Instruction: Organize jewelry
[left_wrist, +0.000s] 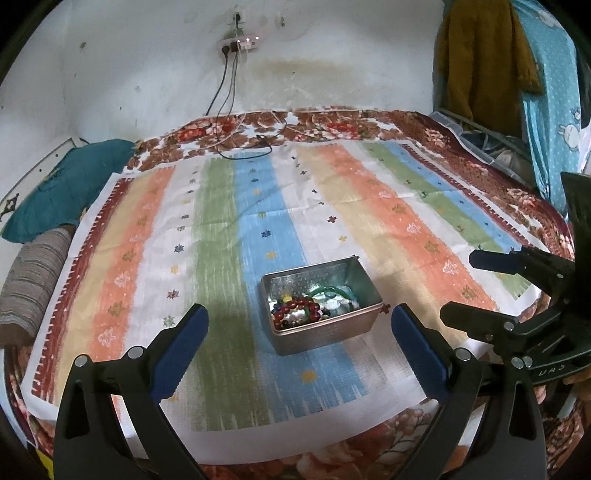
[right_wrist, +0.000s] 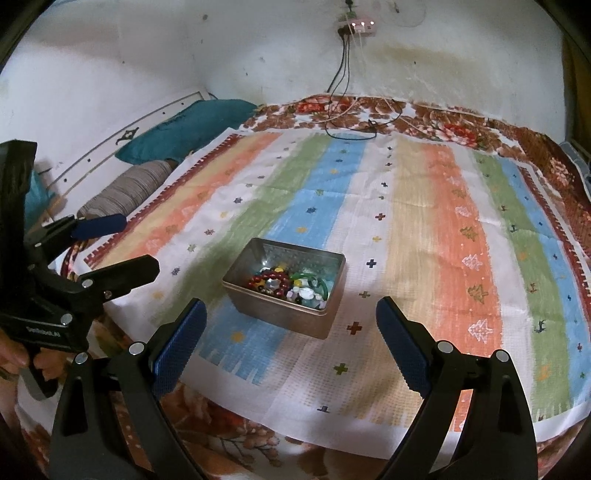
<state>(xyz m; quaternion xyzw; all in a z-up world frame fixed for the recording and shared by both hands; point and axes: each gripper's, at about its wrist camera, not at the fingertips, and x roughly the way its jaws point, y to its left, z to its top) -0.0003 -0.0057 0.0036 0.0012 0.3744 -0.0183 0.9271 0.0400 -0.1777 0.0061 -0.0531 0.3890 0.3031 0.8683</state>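
A rectangular metal tin (left_wrist: 325, 334) (right_wrist: 280, 314) rests on the striped cloth (left_wrist: 258, 221) (right_wrist: 424, 221). Inside lies a heap of jewelry (left_wrist: 312, 306) (right_wrist: 291, 286): a dark red bead bracelet, a green ring, pale stones. My left gripper (left_wrist: 299, 321) stands open just short of the tin, nothing between its blue pads. My right gripper (right_wrist: 291, 314) is open too, near the tin's front side, empty. Each gripper shows in the other's view: the right gripper (left_wrist: 458, 288) at the right edge, the left gripper (right_wrist: 136, 247) at the left edge.
The cloth covers a bed with a floral blanket (left_wrist: 332, 125). A teal pillow (left_wrist: 66, 188) and a striped bolster (left_wrist: 33, 280) lie at the left. Cables (left_wrist: 243, 144) trail from a wall socket onto the bed's far side. Clothes (left_wrist: 487, 62) hang at the right.
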